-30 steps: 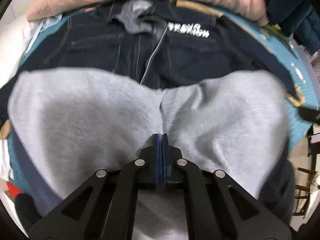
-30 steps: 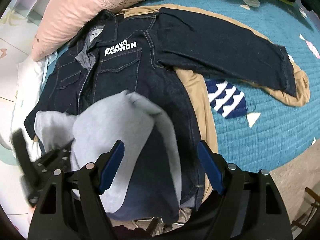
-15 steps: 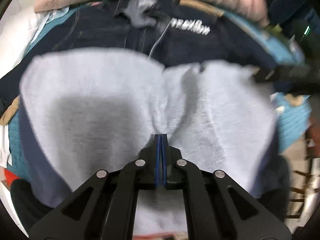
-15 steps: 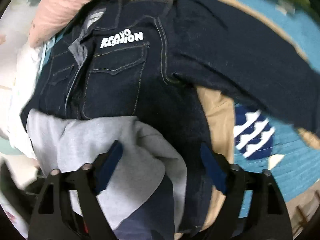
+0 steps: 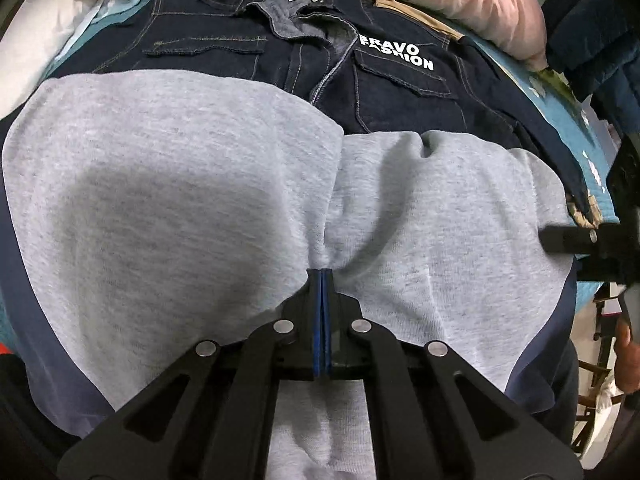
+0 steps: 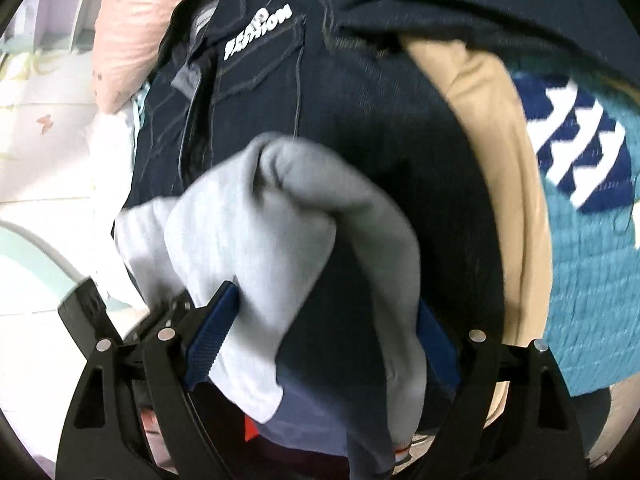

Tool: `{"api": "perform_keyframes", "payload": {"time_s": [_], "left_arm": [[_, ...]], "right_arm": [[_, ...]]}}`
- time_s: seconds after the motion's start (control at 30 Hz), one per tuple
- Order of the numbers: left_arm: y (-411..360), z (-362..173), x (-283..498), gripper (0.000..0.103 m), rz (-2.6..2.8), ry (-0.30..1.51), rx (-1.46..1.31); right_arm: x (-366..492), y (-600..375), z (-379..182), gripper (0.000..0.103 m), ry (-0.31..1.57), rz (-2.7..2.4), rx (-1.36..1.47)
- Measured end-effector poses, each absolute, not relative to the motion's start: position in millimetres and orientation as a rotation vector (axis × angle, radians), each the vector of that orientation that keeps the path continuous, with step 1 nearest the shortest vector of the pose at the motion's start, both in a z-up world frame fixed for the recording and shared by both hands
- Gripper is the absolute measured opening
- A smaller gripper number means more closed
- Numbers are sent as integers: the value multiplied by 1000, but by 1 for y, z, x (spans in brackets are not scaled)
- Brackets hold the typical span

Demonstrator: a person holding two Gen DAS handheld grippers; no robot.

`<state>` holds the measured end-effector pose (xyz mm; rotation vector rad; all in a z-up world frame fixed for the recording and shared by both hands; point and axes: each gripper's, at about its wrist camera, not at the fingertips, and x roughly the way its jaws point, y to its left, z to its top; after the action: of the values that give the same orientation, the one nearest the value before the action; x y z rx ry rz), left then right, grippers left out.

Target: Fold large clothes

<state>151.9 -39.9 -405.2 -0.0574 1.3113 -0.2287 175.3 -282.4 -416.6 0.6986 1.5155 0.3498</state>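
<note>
The left gripper (image 5: 322, 276) is clenched on a pinch of the grey sweatshirt (image 5: 168, 200), its blue pads pressed together with the cloth bunching out to either side; the sweatshirt spreads across the lower part of the dark denim jacket (image 5: 400, 92), which lies flat on the bed with its collar toward twelve o'clock. The right gripper (image 6: 324, 332) stands released, its jaws having just been opening, and a hanging fold of the same sweatshirt passes between them without being pressed. In the right wrist view a tan garment (image 6: 496, 128) shows from under the jacket at two o'clock; the teal bedspread (image 6: 592, 280) lies at three o'clock; a pink pillow (image 6: 128, 40) sits at ten o'clock beside the jacket's collar.
</note>
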Motion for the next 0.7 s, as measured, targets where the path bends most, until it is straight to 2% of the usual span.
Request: {"api": "perform_keyframes", "payload": {"time_s": [0.03,0.17,0.2,0.3,0.4,0.5,0.53,0.57,0.6,0.7], "left_arm": [[-40,-405,152,0,-232,1311,-62],[-37,-405,152,0,-237,1314,-71],[-38,-405,152,0,-236,1312,-67],[-39,-404,149,0,-236,1304,-55],[-38,-405,150,0,-242,1304,-62],[-36,-404,148,0,-249,1304,-66],[-36,-404,147,0,-252,1303,-65],[-36,-404,147,0,-253,1302,-64],[-36,-404,147,0,-254,1302,-63],[-37,-405,146,0,-259,1293,-49]], "right_arm": [[169,-281,-413,80,1505,351,695],[151,-279,-394,54,1459,338,656],[146,-279,-391,53,1452,333,661],[136,-276,-394,55,1438,340,633],[131,-281,-409,70,1456,315,656],[125,-280,-422,71,1446,320,649],[124,-282,-422,68,1442,312,667],[122,-283,-421,56,1444,306,689],[121,-284,-417,49,1447,293,701],[110,-287,-398,36,1437,295,727]]}}
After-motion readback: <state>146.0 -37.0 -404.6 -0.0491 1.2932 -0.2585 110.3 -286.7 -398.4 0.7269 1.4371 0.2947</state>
